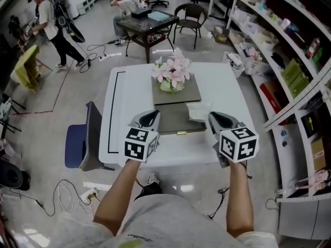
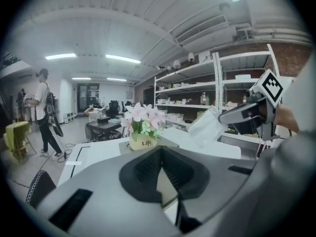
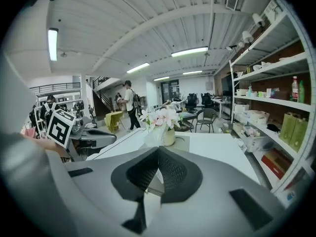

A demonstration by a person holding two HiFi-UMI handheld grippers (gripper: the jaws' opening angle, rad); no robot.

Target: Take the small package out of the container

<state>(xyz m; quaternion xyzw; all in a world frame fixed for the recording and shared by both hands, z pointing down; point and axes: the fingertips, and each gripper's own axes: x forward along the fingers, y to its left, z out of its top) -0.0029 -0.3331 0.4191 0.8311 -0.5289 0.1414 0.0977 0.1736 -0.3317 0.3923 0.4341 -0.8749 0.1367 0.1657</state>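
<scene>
A flat grey container (image 1: 173, 119) with a small brass latch lies on the white table (image 1: 222, 87) between my two grippers. My right gripper (image 1: 216, 117) is shut on a small translucent package (image 1: 198, 111), held just above the container's right far corner. In the left gripper view the package (image 2: 206, 127) hangs from the right gripper (image 2: 223, 118). In the right gripper view it shows as a clear bag (image 3: 152, 135) pinched at the jaw tips (image 3: 158, 149). My left gripper (image 1: 150, 117) hovers at the container's left edge, shut with nothing in it (image 2: 160, 149).
A pot of pink flowers (image 1: 172, 74) stands on a grey square mat (image 1: 189, 93) behind the container. A dark chair (image 1: 85, 138) is at the table's left. Shelving (image 1: 289, 61) runs along the right. A person (image 1: 51, 25) stands far off at the left.
</scene>
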